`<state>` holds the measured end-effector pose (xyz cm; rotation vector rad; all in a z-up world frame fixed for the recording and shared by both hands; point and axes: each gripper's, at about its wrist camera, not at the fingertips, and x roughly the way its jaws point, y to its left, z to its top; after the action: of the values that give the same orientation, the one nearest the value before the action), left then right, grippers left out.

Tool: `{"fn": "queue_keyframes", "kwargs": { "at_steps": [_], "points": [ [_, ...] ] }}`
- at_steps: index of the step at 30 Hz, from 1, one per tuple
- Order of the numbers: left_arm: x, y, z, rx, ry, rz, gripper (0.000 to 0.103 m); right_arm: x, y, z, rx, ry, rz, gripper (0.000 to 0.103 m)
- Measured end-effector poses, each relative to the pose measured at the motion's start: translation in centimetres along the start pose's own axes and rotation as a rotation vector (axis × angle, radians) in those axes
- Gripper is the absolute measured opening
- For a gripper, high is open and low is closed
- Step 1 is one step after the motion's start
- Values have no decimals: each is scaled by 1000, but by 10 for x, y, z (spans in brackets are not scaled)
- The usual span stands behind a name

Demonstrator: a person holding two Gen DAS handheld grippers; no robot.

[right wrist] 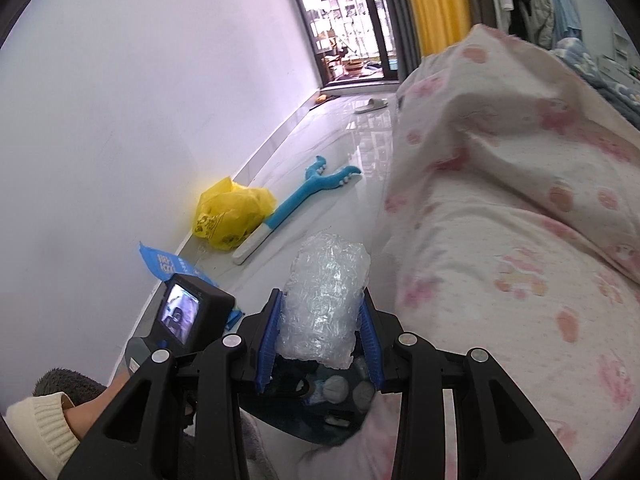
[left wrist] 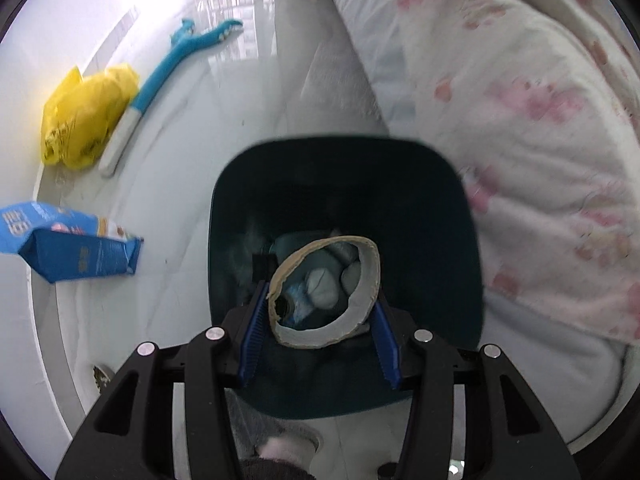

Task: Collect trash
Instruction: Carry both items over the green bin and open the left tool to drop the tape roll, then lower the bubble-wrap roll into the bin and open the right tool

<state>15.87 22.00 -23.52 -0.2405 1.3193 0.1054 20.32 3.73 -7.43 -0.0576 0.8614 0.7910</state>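
1. Hanging right over the bin [left wrist: 344, 184], the left gripper [left wrist: 320, 312] clenches a cardboard tube [left wrist: 362, 280], its open bore pointing down into the bin.
2. The right gripper [right wrist: 320, 320] grasps bubble wrap [right wrist: 324, 292] (upright between the fingers), with the bin just below and ahead.

A white quilt [right wrist: 520, 208] with pink paw prints fills the right side. By the far window [right wrist: 344, 16] — a yellow curtain [right wrist: 436, 4] and one pale slipper [right wrist: 371, 106] on the glossy floor [right wrist: 340, 152].
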Motion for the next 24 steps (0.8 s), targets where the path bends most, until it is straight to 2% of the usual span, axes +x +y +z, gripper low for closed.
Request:
{"fn": "queue_keyframes", "kwargs": {
  "at_steps": [4,7,13,17,24],
  "points": [
    [9,8,-8,-1,42,-12,52,15,13,0,-21,24,5,38],
    [9,11,-12,12,50,-19,64,28,19,-1,-24,45,2,38],
    [-3,25,-15,19,20,-11,71,50,26,-6,-32,93,-12,38],
    [-13,38,-16,3,-3,-14,72,67,34,-14,-52,142,-27,38],
    [-40,54,-17,-14,-88,-17,74,107,41,-33,-61,252,-54,38]
  ]
}}
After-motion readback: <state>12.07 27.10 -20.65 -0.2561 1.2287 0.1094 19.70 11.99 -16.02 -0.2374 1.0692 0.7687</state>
